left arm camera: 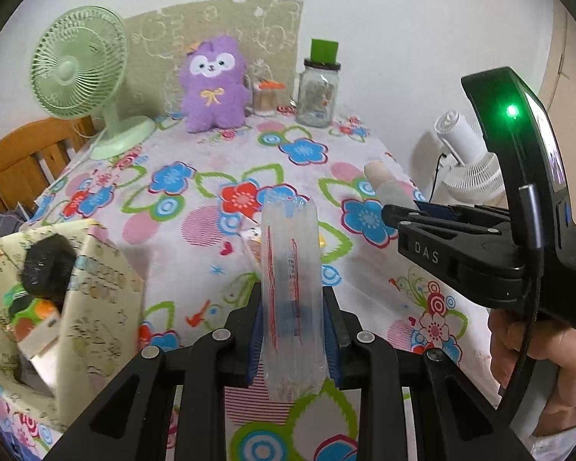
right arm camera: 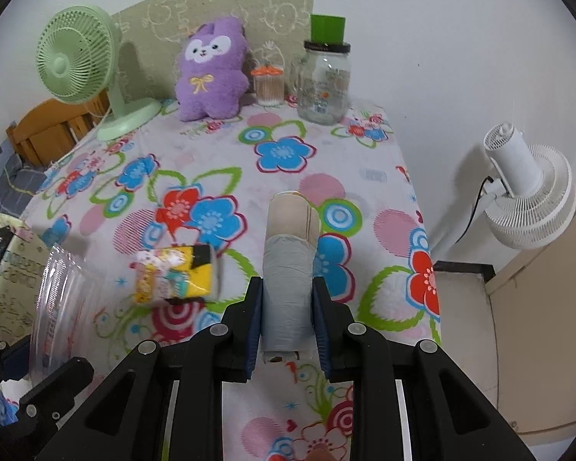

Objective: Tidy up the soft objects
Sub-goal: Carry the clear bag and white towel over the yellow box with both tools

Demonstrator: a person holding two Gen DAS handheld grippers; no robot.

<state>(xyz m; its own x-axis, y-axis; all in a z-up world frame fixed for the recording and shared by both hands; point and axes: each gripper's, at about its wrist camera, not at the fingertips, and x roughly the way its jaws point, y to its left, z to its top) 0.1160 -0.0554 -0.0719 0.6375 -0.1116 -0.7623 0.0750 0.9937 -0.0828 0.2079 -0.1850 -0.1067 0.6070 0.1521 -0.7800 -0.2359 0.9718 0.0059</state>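
Left gripper pinches a clear plastic pack printed in red above the floral-clothed bench. Right gripper clamps a grey and beige roll; a yellow patterned tissue pack lies beside it.

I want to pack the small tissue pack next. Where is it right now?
In the right wrist view the tissue pack lies on the floral tablecloth, left of the grey roll held in the right gripper.
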